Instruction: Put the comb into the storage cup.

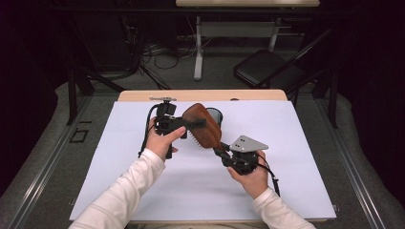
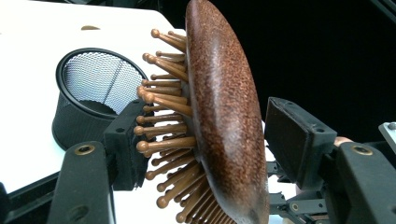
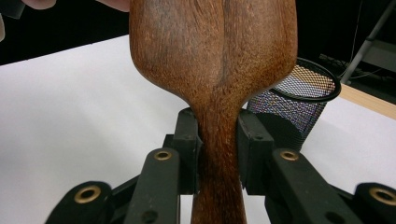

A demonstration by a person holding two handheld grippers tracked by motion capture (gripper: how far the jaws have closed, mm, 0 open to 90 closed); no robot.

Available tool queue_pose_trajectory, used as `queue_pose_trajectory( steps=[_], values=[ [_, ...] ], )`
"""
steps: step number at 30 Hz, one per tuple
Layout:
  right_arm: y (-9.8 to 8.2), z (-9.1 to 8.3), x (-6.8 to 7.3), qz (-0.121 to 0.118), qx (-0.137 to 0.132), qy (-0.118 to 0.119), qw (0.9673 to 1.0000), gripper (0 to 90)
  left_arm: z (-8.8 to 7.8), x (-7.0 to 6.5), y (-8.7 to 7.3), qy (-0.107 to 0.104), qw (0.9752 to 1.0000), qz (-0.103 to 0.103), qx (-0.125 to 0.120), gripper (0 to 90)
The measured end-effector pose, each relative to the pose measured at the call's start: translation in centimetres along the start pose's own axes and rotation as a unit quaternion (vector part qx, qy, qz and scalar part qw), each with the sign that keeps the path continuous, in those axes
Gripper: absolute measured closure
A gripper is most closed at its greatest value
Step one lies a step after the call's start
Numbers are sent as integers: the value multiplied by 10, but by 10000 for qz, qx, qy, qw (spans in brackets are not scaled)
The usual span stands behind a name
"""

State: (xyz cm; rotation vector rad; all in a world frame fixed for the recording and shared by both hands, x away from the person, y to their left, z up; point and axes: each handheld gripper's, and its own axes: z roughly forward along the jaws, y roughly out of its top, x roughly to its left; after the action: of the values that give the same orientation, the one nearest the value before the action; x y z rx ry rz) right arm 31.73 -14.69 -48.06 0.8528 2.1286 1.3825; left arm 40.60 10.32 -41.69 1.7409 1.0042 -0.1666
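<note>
High view, frame centre: right gripper (image 1: 220, 151) clamps a wooden hairbrush (image 1: 203, 125) by its handle, steadying it so the unclosed left gripper (image 1: 197, 123) straddles its head.

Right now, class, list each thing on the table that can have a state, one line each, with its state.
Hairbrush: lifted off the table, tilted, handle clamped.
Mesh cup: upright on the table, looks empty.
Right gripper: jaws shut on the brush handle.
Left gripper: jaws around the brush head, one side not touching.
</note>
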Motion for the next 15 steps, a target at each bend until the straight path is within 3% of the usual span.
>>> queue_pose_trajectory(
  steps=[7, 15],
  values=[
    [-1, 1, 1, -4, -1, -2, 10000, 726, -1, 2, 0, -43, 9999, -91, -29, 366],
    [-1, 2, 1, -32, 9, 10, 10000, 726, -4, 7, -3, -177, 9990, -395, -138, 397]
  ],
)
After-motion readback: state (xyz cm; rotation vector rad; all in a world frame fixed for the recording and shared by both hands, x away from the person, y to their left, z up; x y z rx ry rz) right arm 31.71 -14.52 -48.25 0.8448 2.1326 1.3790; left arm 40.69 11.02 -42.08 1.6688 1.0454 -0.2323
